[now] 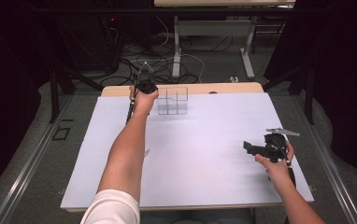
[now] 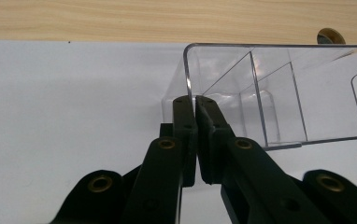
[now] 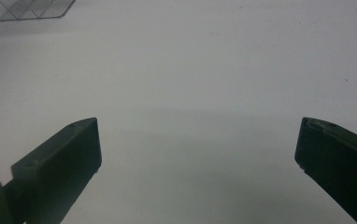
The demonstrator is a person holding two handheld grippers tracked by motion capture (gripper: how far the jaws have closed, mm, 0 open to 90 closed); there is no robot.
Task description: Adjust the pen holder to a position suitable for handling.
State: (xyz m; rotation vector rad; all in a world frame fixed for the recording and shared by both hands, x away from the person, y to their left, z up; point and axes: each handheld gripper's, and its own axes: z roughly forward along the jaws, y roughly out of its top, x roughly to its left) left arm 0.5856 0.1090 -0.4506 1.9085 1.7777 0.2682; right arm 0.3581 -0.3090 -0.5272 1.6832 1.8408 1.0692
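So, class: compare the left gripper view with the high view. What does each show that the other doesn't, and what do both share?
Left gripper view alone: the left gripper's jaws pinching the clear organiser's wall. High view alone: the right gripper held open over the white table sheet, both forearms, floor cables. Shared: the organiser, sheet and wooden table edge.

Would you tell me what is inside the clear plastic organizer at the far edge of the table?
The clear plastic organizer holds nothing: through its walls only its own dividers show. The left gripper pinches its near wall, hiding a small strip of that compartment.
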